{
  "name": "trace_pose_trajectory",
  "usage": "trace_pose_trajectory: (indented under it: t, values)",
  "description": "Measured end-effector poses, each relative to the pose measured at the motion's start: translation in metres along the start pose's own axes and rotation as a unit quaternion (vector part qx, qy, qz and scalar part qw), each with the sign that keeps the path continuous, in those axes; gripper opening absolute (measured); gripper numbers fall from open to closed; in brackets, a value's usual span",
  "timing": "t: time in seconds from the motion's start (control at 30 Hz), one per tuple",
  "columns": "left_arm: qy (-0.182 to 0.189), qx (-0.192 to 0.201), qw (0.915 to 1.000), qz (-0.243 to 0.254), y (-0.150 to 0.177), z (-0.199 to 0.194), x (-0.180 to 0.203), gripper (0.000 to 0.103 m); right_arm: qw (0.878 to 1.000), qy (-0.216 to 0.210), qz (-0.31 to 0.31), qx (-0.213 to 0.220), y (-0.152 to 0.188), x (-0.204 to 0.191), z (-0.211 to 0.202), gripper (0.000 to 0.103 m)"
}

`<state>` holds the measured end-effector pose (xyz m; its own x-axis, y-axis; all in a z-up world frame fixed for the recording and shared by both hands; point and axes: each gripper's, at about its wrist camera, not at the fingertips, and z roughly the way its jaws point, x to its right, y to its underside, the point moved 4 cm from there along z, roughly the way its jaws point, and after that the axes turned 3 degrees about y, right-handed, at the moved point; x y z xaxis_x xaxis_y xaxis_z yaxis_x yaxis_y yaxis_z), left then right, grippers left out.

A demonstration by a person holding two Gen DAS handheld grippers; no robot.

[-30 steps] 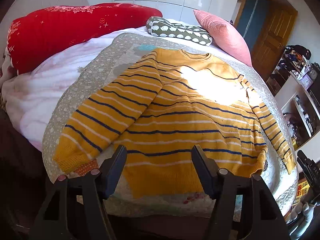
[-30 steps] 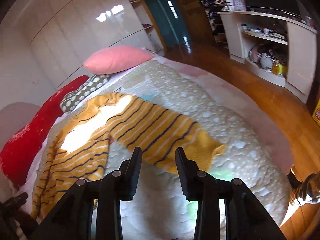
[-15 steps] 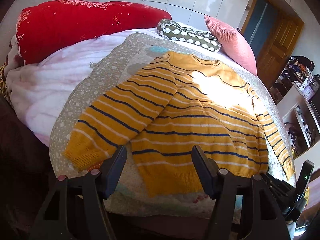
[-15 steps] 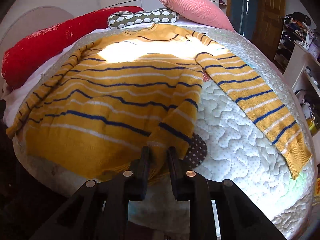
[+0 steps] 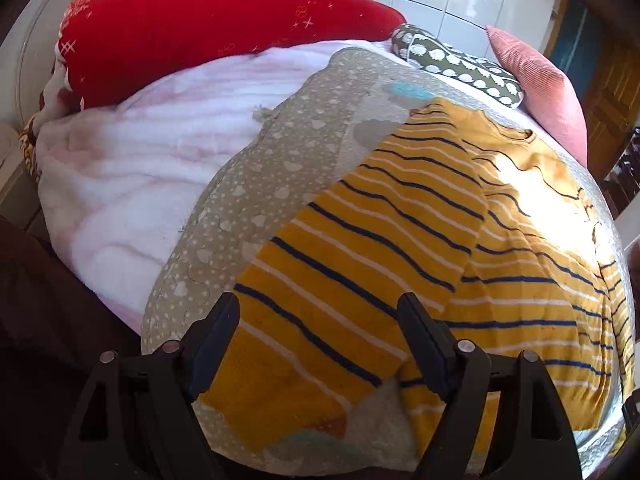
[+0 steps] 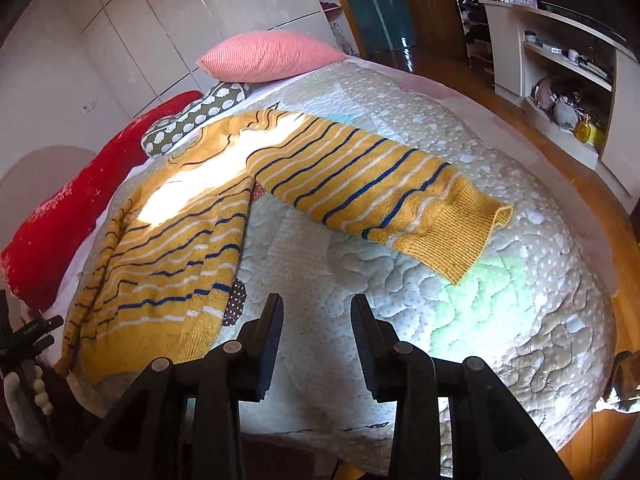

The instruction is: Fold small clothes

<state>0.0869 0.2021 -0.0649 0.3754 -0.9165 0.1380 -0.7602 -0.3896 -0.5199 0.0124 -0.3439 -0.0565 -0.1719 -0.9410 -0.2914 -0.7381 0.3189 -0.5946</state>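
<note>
A yellow sweater (image 5: 520, 260) with navy and white stripes lies flat on the bed's quilt (image 6: 400, 280), collar toward the pillows. Its left sleeve (image 5: 360, 248) runs down to the near edge. My left gripper (image 5: 318, 312) hovers over that sleeve's cuff end with its jaws opening wide; the pads do not press on it. In the right wrist view the sweater body (image 6: 172, 240) is on the left and the right sleeve (image 6: 360, 184) stretches out to its cuff (image 6: 460, 232). My right gripper (image 6: 318, 304) is over bare quilt between them, jaws opening, nothing in them.
A red pillow (image 5: 200, 20), a green patterned bolster (image 5: 460, 64) and a pink pillow (image 5: 536, 88) line the head of the bed. A white-pink blanket (image 5: 140, 160) lies on the left. White shelves (image 6: 560, 80) and wooden floor (image 6: 500, 92) are on the right.
The left gripper has come down closer over the left sleeve and its jaws have widened. The right gripper has left the sweater's hem, swung right over bare quilt and opened from nearly shut.
</note>
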Motion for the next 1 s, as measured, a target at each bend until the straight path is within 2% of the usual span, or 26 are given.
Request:
trace_pose_trajectory:
  t: [0.07, 0.17, 0.23, 0.3, 0.33, 0.37, 0.4, 0.43, 0.5, 0.57, 0.7, 0.77, 0.83, 0.9, 0.97, 1.0]
  values:
    - [-0.007, -0.012, 0.9997, -0.019, -0.003, 0.015, -0.015, 0.080, 1.000, -0.004, 0.003, -0.005, 0.002, 0.000, 0.003, 0.039]
    - [-0.041, -0.014, 0.9985, -0.032, -0.006, 0.028, -0.029, 0.081, 1.000, -0.011, 0.002, -0.017, 0.007, -0.005, 0.010, 0.039]
    - [-0.063, -0.001, 0.9976, -0.026, -0.004, 0.026, -0.030, 0.084, 1.000, -0.012, -0.003, -0.019, 0.009, -0.010, 0.013, 0.039]
    - [-0.082, -0.002, 0.9966, 0.000, 0.000, 0.027, -0.022, 0.084, 1.000, -0.014, -0.008, -0.018, 0.011, -0.014, 0.014, 0.039]
    - [-0.081, -0.004, 0.9965, 0.022, 0.002, 0.027, -0.016, 0.071, 1.000, -0.013, -0.009, -0.018, 0.011, -0.015, 0.014, 0.039]
    - [-0.069, -0.004, 0.9967, 0.042, 0.003, 0.026, -0.009, 0.046, 1.000, -0.013, -0.011, -0.018, 0.012, -0.017, 0.015, 0.039]
    - [-0.062, -0.008, 0.9965, 0.056, 0.002, 0.024, -0.004, 0.031, 1.000, -0.013, -0.012, -0.019, 0.012, -0.018, 0.016, 0.039]
    - [-0.060, -0.013, 0.9961, 0.064, 0.000, 0.022, 0.000, 0.007, 1.000, -0.012, -0.014, -0.018, 0.013, -0.019, 0.016, 0.039]
    - [-0.065, -0.011, 0.9954, 0.069, -0.009, 0.017, 0.002, 0.007, 1.000, -0.009, -0.020, -0.016, 0.014, -0.021, 0.015, 0.039]
    - [-0.093, 0.007, 0.9940, 0.058, -0.026, 0.011, -0.008, 0.007, 1.000, -0.004, -0.028, -0.011, 0.013, -0.024, 0.013, 0.039]
    - [-0.157, 0.036, 0.9869, -0.005, -0.068, 0.000, -0.053, 0.007, 0.999, 0.005, -0.047, 0.002, 0.010, -0.029, 0.007, 0.039]
    - [-0.168, 0.040, 0.9844, -0.031, -0.084, -0.002, -0.074, 0.011, 0.999, 0.004, -0.050, 0.003, 0.009, -0.031, 0.007, 0.039]
    - [-0.141, 0.043, 0.9873, -0.059, -0.089, -0.009, -0.089, 0.013, 0.999, -0.003, -0.054, -0.001, 0.008, -0.036, 0.008, 0.039]
    - [-0.115, 0.059, 0.9884, -0.079, -0.087, -0.023, -0.097, 0.023, 0.997, -0.008, -0.071, -0.005, 0.005, -0.049, 0.010, 0.039]
    - [-0.096, 0.077, 0.9878, -0.095, -0.077, -0.038, -0.102, 0.047, 0.995, -0.024, -0.098, -0.009, 0.000, -0.073, 0.012, 0.041]
    - [-0.083, 0.087, 0.9875, -0.102, -0.070, -0.045, -0.102, 0.049, 0.993, -0.038, -0.114, -0.012, -0.003, -0.090, 0.013, 0.044]
